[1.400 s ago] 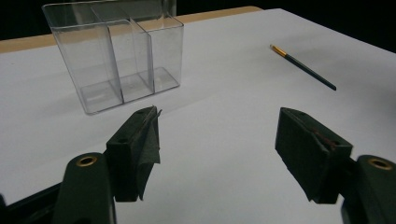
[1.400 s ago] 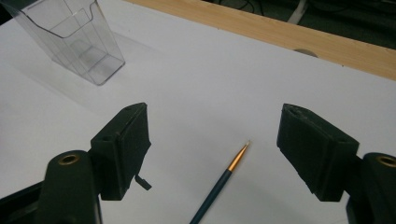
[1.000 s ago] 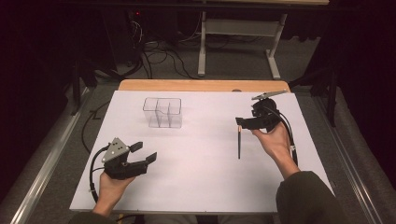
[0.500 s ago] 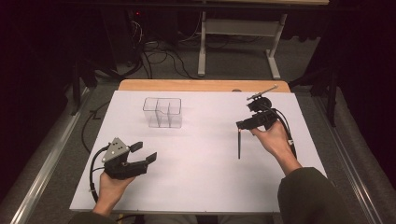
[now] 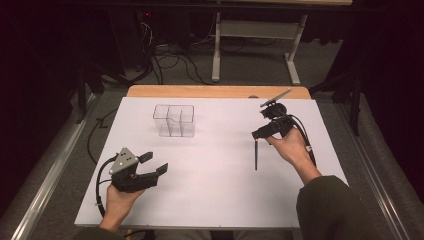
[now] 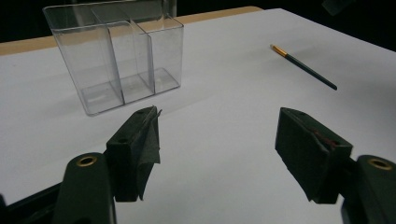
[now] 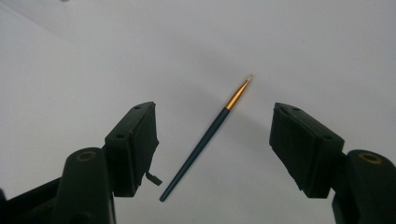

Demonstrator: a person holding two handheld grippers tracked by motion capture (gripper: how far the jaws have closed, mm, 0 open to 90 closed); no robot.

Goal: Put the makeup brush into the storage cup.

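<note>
At lower left of the high view, the left gripper (image 5: 150,172) rests on the white sheet (image 5: 210,200), jaws spread, holding nothing. Upper left of centre: clear three-compartment box (image 5: 174,120), upright, all compartments bare. Right of centre: thin dark paintbrush (image 5: 256,155) lying flat on the sheet, well apart from the box. Right gripper (image 5: 260,131) hovers at the brush's far end, jaws spread; in the right gripper view the brush (image 7: 205,138) lies between them, not pinched. Judgement: pickup not yet made; grasp, carry and drop into the box all remain.
</note>
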